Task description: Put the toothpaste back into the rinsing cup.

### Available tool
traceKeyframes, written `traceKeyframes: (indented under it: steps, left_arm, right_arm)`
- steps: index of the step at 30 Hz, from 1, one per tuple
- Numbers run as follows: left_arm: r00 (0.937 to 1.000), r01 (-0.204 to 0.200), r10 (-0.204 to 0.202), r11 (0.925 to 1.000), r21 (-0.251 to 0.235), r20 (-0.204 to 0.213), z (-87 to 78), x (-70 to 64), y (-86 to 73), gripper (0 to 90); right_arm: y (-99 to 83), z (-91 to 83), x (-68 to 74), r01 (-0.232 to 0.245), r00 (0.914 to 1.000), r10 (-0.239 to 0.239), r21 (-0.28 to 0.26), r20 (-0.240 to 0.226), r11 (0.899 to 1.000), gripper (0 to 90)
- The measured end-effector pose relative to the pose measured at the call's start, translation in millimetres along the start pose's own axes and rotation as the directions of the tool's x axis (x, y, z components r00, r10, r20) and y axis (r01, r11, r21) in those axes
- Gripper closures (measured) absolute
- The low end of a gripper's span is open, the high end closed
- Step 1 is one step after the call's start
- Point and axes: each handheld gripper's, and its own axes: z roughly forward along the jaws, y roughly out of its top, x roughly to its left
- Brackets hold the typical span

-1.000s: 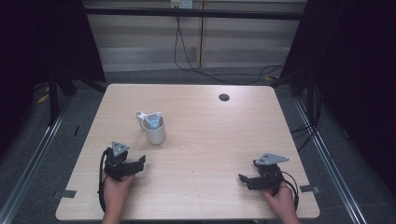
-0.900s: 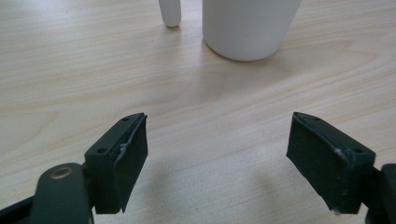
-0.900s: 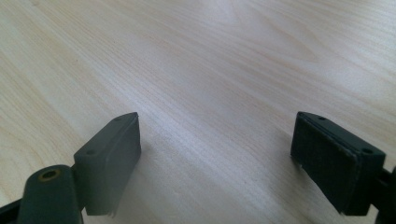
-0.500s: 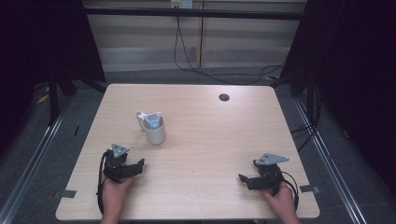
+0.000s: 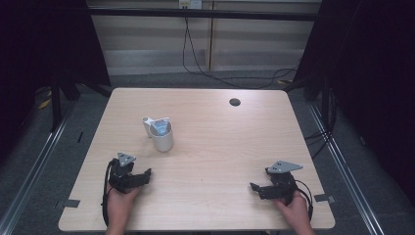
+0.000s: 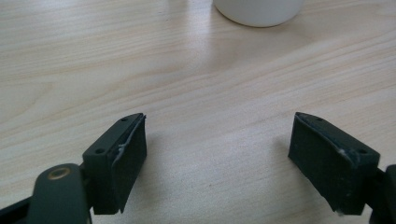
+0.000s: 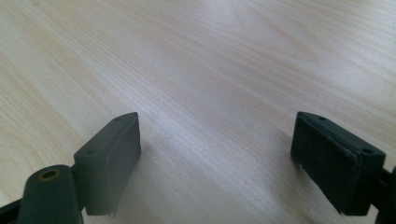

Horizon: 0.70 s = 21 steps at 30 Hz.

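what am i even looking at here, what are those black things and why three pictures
A person sits at a wooden table and holds a hand-operated grasping tool in each hand: the left tool and the right tool. There is no robot arm.

The high view comes from a fixed camera above the table. The other two come from a small camera on each tool, looking along its two black jaws; both pairs stand wide apart with bare wood between them, so nothing is held.

On the table stands a white cup with something bluish inside, nearer the left tool; its base shows at the top of the left gripper view. A small dark round spot lies near the far edge.
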Motion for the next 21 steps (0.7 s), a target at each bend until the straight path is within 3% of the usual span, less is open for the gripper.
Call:
traceKeyframes:
  steps: [8,14,21]
  left_arm:
    - [1.0000,0.007,-0.007,1.0000,-0.007,0.002,1.2,1.5,-0.9,15.3]
    - [0.9994,-0.020,0.020,0.9998,0.009,0.029,3.0,3.7,0.4,10.1]
    - [0.9993,-0.019,0.018,0.9998,0.008,0.034,3.5,3.3,0.6,8.5]
  right_arm:
    - [0.0,0.0,0.0,0.000,1.0000,0.000,0.000,0.000,1.000,15.5]
    - [0.0,0.0,0.0,0.000,1.0000,0.000,0.000,0.000,1.000,15.5]
    - [0.0,0.0,0.0,0.000,1.0000,0.000,0.000,0.000,1.000,15.5]
